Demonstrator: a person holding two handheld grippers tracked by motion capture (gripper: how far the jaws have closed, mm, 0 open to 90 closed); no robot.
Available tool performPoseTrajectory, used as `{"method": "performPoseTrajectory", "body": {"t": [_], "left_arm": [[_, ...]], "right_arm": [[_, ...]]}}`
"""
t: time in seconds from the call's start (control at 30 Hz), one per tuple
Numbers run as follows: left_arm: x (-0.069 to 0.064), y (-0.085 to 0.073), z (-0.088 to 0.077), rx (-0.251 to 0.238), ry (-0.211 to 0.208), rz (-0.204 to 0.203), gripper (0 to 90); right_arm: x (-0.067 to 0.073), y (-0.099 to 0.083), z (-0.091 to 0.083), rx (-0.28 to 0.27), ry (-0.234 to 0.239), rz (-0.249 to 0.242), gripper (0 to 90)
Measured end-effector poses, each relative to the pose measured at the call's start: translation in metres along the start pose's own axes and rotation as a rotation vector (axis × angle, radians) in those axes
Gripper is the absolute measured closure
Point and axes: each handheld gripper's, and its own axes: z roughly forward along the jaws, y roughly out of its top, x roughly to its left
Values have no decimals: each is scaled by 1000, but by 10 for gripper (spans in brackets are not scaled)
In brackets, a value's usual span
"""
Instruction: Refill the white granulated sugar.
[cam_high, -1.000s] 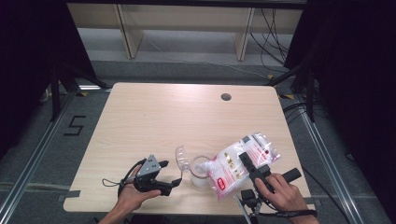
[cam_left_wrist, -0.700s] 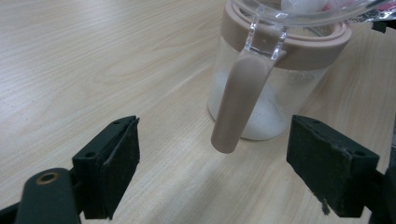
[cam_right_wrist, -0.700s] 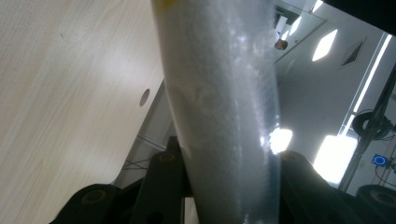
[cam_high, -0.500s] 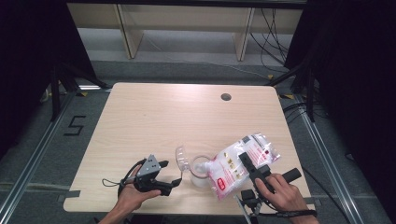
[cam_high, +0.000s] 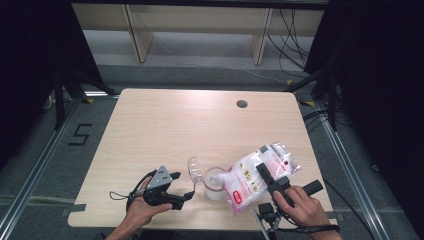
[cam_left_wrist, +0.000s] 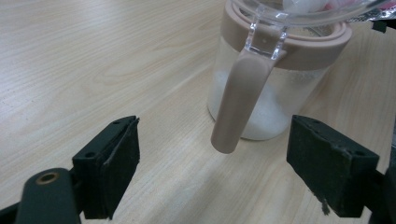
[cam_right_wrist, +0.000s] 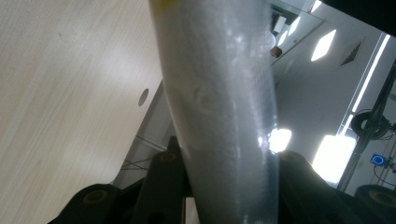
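Closest to the camera in the high view, both hands come up from the bottom edge of the table (cam_high: 150, 125). The left hand (cam_high: 141, 211) lies low near the front edge, holding the left gripper (cam_high: 183, 191) roughly level and aimed toward the jar (cam_high: 214, 183). Its jaws are spread wide with nothing pinched; in the left gripper view the jar's beige latch arm (cam_left_wrist: 238, 102) hangs between them without touching either pad. The jar is clear with a beige rim, some white granules in the bottom, and its lid (cam_high: 194, 169) is flipped open to the side.

The right hand (cam_high: 302, 207) sits a bit farther right, wrist cocked, with the right gripper (cam_high: 261, 169) tilted up and clamped on a plastic bag (cam_high: 257, 175) that leans over the jar's mouth. In the right gripper view the bag (cam_right_wrist: 219, 107) sits right between the jaws.

Hard to tell whether anything is pouring; the bag covers the jar's opening.
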Motion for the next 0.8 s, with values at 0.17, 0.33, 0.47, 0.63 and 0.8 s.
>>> {"method": "performPoseTrajectory", "body": {"t": [0.17, 0.33, 0.47, 0.63, 0.8], "left_arm": [[0, 0, 0, -2, -1, -2, 169], [0, 0, 0, -1, -3, 0, 169], [-1, 0, 0, 5, 6, -15, 169], [0, 0, 1, -1, -2, -8, 168], [-1, -1, 1, -1, -2, -19, 169]], "right_arm": [[-1, -1, 0, -6, -5, -16, 743], [0, 0, 0, 4, 2, 7, 744], [-1, -1, 1, -6, -3, -20, 745], [-1, -1, 0, -2, -6, -11, 747], [-1, -1, 0, -5, -7, -9, 748]]}}
